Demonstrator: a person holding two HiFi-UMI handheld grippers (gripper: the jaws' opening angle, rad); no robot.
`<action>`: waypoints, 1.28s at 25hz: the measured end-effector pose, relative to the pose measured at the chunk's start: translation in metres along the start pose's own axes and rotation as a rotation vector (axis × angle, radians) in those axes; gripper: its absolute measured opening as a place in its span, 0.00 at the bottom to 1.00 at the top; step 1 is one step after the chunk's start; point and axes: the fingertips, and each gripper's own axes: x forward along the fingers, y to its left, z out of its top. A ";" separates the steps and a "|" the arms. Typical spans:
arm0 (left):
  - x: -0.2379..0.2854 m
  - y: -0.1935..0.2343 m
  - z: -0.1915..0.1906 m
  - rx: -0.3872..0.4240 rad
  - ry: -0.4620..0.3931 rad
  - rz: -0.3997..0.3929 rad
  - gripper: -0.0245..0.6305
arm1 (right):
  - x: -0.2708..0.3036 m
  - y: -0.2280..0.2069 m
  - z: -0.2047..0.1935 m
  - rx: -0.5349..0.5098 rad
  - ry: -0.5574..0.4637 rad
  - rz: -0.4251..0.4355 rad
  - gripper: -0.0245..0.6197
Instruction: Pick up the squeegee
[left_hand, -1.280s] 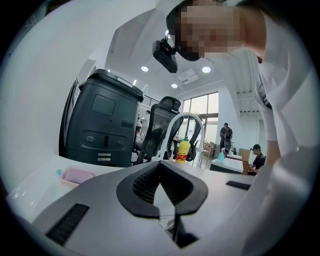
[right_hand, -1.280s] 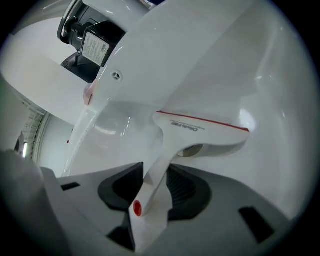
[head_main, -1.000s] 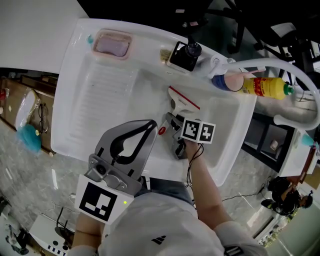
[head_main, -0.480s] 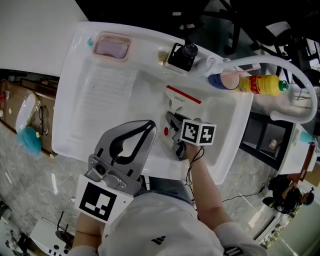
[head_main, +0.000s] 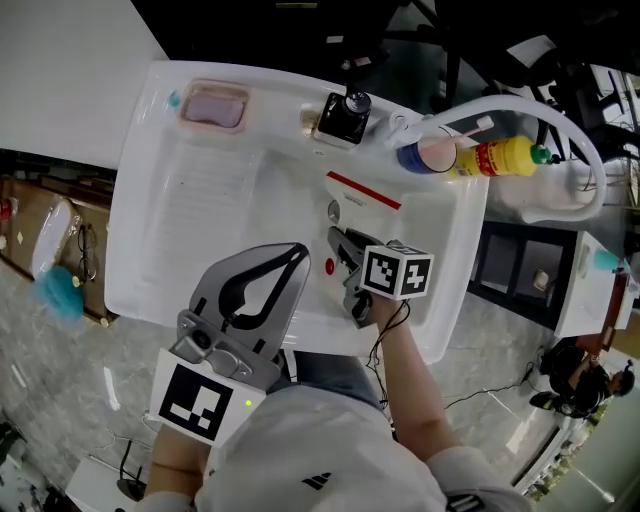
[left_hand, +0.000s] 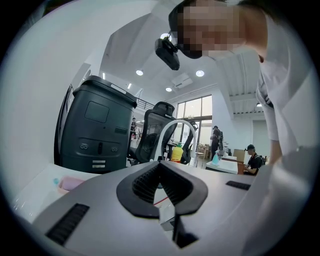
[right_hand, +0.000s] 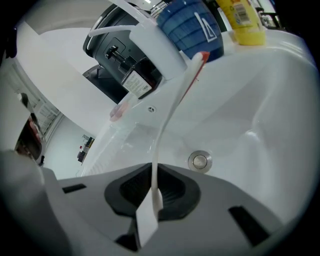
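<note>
Right gripper (right_hand: 152, 175): jaws drawn in and clamped on the thin white handle end of the squeegee (right_hand: 170, 112). The handle sits square between the two dark pads, and a flat white tab of it pokes out behind them, toward the camera.

- From the pinch the squeegee runs straight away from the jaws, seen edge-on. Its red strip is at the far end.
- From the head view the right gripper (head_main: 343, 250) points into the basin, marker cube on top. The squeegee (head_main: 362, 191) lies just ahead of the jaw tips, its red-edged blade set crosswise over the middle of the white sink (head_main: 150, 230).
- Whether the blade end touches the basin floor, I cannot tell.
- Drain (right_hand: 199, 161): on the sink floor just right of the handle, apart from it.

Left gripper (left_hand: 160, 165): jaws together at the tips, nothing between the pads. It hangs over the near rim of the sink, left of the right gripper and apart from the squeegee (head_main: 298, 250).

Back ledge, beyond the blade:
- dark pump bottle (head_main: 343, 116)
- blue cup (head_main: 418, 157)
- yellow bottle (head_main: 497, 156)
- pink soap dish (head_main: 213, 106), far left corner
</note>
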 end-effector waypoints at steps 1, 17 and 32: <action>0.000 -0.002 0.001 0.002 -0.001 -0.005 0.06 | -0.003 0.002 0.001 -0.007 -0.008 0.001 0.10; 0.004 -0.034 0.014 0.022 0.003 -0.130 0.06 | -0.069 0.038 0.017 -0.023 -0.195 0.010 0.10; 0.012 -0.068 0.023 0.077 0.022 -0.307 0.06 | -0.140 0.074 0.030 -0.064 -0.406 -0.033 0.10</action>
